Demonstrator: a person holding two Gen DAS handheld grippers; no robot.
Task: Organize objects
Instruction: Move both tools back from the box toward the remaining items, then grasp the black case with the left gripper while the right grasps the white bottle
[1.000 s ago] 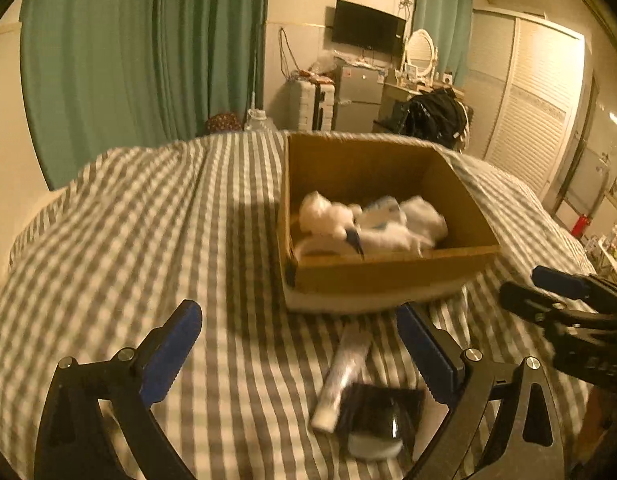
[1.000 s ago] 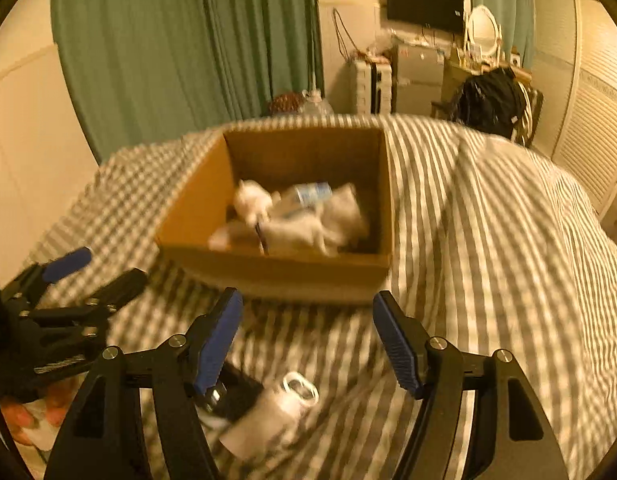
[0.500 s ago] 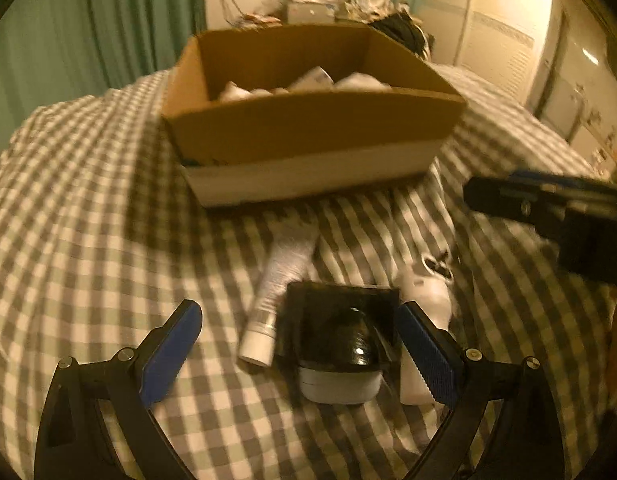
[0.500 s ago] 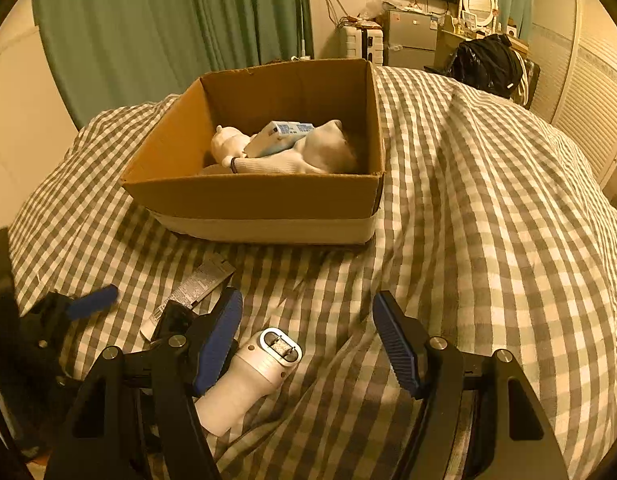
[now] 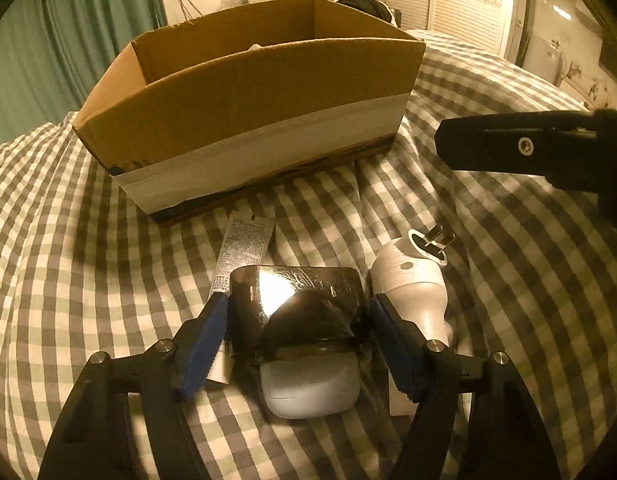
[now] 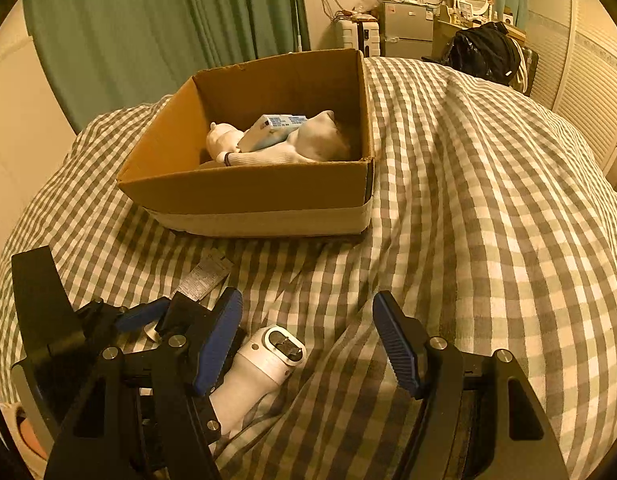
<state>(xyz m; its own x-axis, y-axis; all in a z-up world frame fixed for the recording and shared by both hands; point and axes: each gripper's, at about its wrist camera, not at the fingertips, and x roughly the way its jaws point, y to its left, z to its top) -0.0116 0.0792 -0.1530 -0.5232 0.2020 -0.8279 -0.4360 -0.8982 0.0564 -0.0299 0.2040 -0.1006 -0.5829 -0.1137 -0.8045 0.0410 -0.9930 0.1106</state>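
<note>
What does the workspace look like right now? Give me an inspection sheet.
Surface: bed under checked bedspread, wrinkled.
Job's things: open cardboard box holding socks and small carton; on bedspread before it, glossy black case, squeeze tube, white plug-in device.
Clutter: nothing seen.
Grippers: left gripper jaws flanking black case, contact unclear; right gripper open, empty.
Cables: on far wall only.
Surroundings: green curtains, TV, black bag.
</note>
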